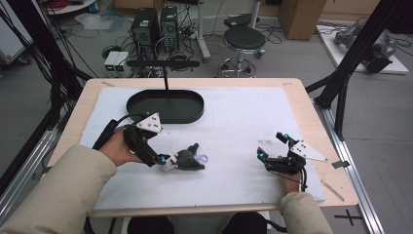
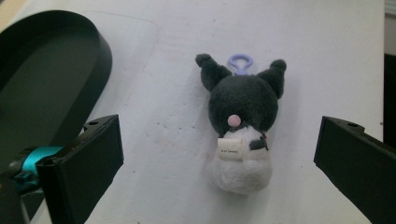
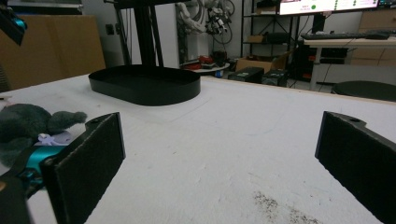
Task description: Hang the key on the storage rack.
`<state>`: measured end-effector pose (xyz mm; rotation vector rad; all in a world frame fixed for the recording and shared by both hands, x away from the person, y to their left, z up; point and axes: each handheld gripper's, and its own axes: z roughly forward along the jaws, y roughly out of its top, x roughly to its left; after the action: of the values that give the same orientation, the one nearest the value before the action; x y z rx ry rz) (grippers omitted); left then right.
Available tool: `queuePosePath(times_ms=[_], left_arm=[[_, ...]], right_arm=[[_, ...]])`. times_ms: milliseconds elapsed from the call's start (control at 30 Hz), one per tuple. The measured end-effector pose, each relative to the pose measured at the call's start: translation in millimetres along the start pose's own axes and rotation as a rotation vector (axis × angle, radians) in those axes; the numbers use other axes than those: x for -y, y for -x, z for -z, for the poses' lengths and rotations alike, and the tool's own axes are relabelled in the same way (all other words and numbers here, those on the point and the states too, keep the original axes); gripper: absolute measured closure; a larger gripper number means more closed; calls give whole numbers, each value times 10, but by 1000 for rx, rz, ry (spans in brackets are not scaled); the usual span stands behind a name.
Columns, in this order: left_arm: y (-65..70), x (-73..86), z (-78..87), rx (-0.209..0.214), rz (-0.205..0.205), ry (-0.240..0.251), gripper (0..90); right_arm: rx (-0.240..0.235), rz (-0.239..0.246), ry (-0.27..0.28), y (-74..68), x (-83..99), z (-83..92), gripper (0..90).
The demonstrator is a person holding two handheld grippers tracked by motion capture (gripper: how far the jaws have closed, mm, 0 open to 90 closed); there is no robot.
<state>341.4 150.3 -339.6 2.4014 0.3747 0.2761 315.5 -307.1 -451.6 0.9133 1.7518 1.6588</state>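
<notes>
White cloth [image 1: 234, 141] covers the table in the high view; a grey plush toy [image 1: 187, 160] lies left of centre at the left gripper [image 1: 165, 162], right gripper [image 1: 272, 151] apart at lower right. Left gripper view: jaws spread around the toy [image 2: 240, 121]. Right gripper view: jaws spread, black tray [image 3: 144, 84] upper left.

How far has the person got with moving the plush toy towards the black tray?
Done: the left gripper is lined up on the plush toy, jaws open either side. In hand: nothing gripped; the toy lies on the white mat. Left: grasping and carrying, probably to the black tray. The right gripper waits open.
</notes>
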Motion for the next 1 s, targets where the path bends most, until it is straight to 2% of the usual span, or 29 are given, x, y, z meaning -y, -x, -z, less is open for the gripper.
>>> queuePosePath(times_ms=[133,200,233,267,367,567,600,633,667,700,733,767,833,1000], left_arm=[[40,-21,-160,29,-21,-60,18],[50,-23,-188,35,-20,-70,17],[75,-27,-274,47,-40,-110,17],[84,-29,-298,49,-48,-127,18],[107,-26,-375,58,-55,-154,18],[128,-2,-529,62,-30,-202,18],[131,5,-552,64,-26,-214,20],[136,15,-591,65,-28,-245,25],[136,15,-591,65,-28,-245,29],[137,18,-621,64,-32,-272,32],[137,18,-621,64,-32,-272,40],[138,20,-649,61,-23,-292,69],[138,24,-664,59,-15,-303,118],[136,32,-681,71,-9,-321,154]], right_arm=[[-1,0,-1,-3,0,0,6],[-1,-1,-2,-3,0,0,6],[-2,-2,-2,-4,0,1,6],[0,0,-1,-3,0,1,6],[0,-2,-2,-7,0,1,6],[-1,0,-1,-3,0,0,6],[-2,-2,-2,-3,0,1,6],[-2,-1,-1,-2,0,1,6],[-3,-3,-1,-4,0,1,6],[-2,-2,-2,-3,0,1,6],[-2,-1,-1,-2,0,0,6],[-1,0,0,-1,0,0,6],[-2,-3,-2,-3,0,1,6],[-1,2,1,1,0,-1,6]])
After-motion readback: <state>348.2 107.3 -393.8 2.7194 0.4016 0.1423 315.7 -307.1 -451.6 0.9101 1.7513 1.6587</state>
